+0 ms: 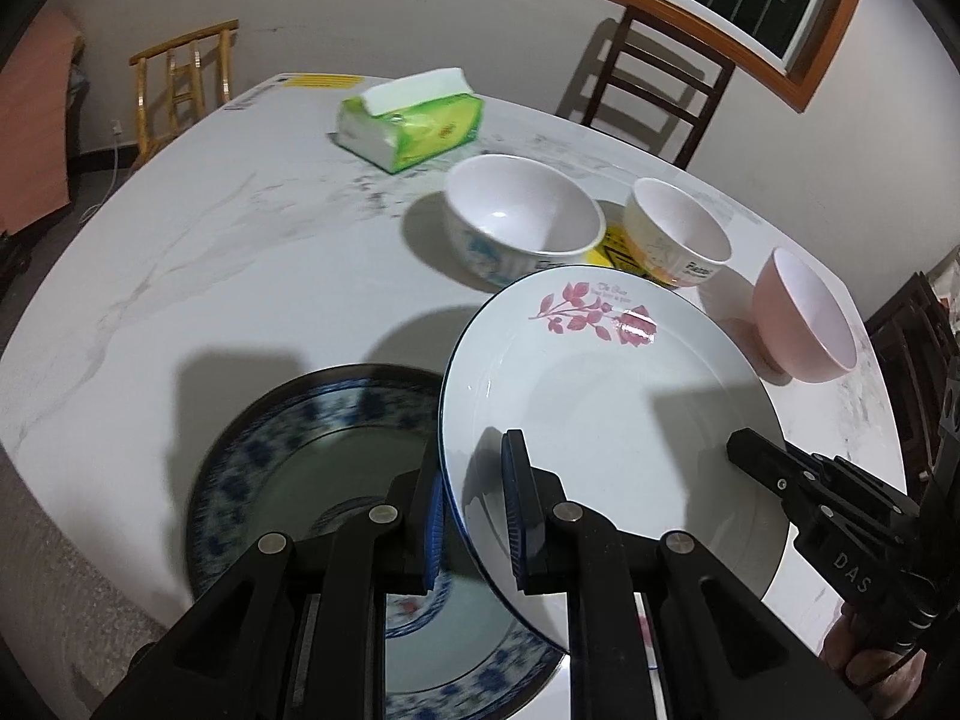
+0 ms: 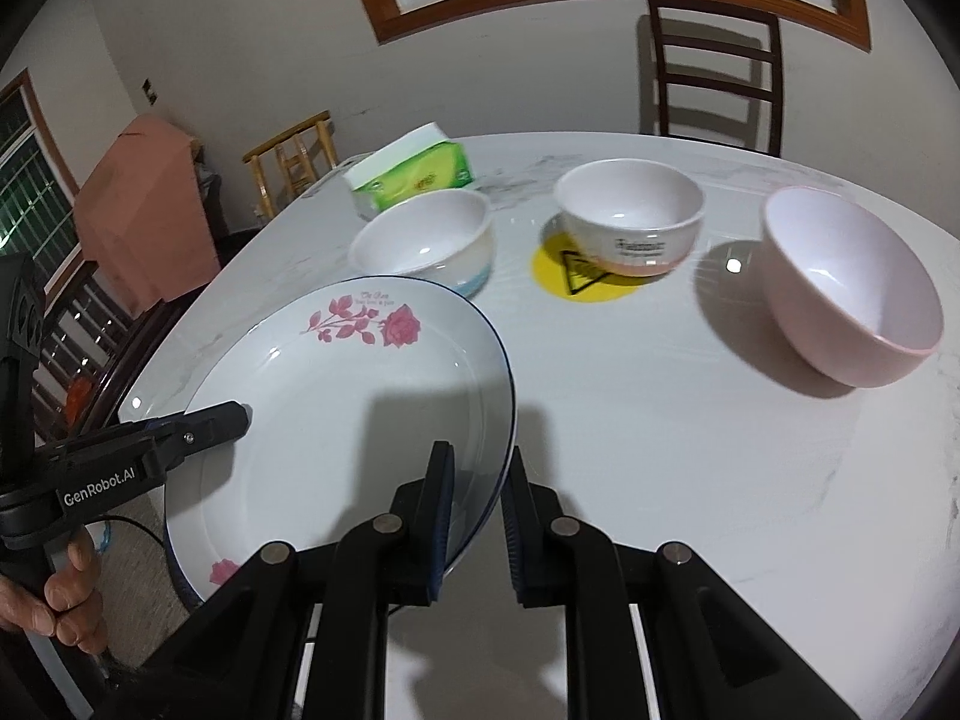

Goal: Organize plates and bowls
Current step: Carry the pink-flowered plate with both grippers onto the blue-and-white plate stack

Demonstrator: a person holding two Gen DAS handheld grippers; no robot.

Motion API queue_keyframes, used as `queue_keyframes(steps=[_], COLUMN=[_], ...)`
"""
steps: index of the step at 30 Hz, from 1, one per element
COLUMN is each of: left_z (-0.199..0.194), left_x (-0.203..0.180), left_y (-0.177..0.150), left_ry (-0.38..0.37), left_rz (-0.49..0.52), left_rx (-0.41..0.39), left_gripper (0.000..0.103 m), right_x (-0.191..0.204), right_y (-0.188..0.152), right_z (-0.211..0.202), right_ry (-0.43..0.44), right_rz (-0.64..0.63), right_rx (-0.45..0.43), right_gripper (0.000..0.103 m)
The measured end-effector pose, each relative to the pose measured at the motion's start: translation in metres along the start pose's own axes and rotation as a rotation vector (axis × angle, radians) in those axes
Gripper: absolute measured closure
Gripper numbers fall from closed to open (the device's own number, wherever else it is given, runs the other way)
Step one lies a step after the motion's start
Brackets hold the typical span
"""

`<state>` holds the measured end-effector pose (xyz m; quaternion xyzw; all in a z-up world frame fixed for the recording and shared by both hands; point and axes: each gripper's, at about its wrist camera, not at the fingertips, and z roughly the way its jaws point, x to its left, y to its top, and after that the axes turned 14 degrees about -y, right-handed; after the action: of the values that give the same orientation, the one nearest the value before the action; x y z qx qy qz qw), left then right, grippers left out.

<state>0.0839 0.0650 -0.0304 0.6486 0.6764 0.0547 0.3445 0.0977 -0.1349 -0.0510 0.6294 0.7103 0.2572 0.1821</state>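
A white plate with pink roses (image 1: 606,414) (image 2: 342,420) hangs tilted above the table, held from both sides. My left gripper (image 1: 474,516) is shut on its left rim; my right gripper (image 2: 477,516) is shut on its right rim. Each gripper shows in the other's view, clamped on the opposite edge. Below and to the left lies a blue-patterned plate (image 1: 288,480), partly hidden by the held plate. Behind stand a white bowl with blue print (image 1: 522,216) (image 2: 423,237), a cream bowl with lettering (image 1: 675,228) (image 2: 627,213) and a pink bowl (image 1: 804,318) (image 2: 852,288).
A green tissue pack (image 1: 411,120) (image 2: 414,177) lies at the far side of the white marble table (image 1: 210,252) (image 2: 660,420). A yellow round sticker (image 2: 576,276) lies under the cream bowl. A dark chair (image 1: 654,84) and a wooden chair (image 1: 180,78) stand behind the table.
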Motion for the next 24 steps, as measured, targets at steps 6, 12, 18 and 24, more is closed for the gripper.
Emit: queue_keyframes(steps=[6, 12, 18, 24], left_z=[-0.019, -0.032, -0.038, -0.039], left_x=[0.021, 0.040, 0.058, 0.072], left_y=[-0.010, -0.018, -0.025, -0.031], left_ry=[0.022, 0.037, 0.053, 0.063], left_rz=[-0.035, -0.069, -0.099, -0.124], left_rx=[-0.021, -0.038, -0.037, -0.031], left_gripper=[0.089, 0.089, 0.089, 0.089], right_x=[0.026, 0.048, 0.066, 0.078], right_y=[-0.004, -0.007, -0.011, -0.015], right_z=[-0.001, -0.001, 0.006, 0.014], right_ry=[0.026, 0.044, 0.058, 0.068], right_rz=[-0.030, -0.061, -0.082, -0.095], right_rx=[0.002, 0.007, 0.028, 0.049], right_gripper=[0.087, 0.087, 0.087, 0.087])
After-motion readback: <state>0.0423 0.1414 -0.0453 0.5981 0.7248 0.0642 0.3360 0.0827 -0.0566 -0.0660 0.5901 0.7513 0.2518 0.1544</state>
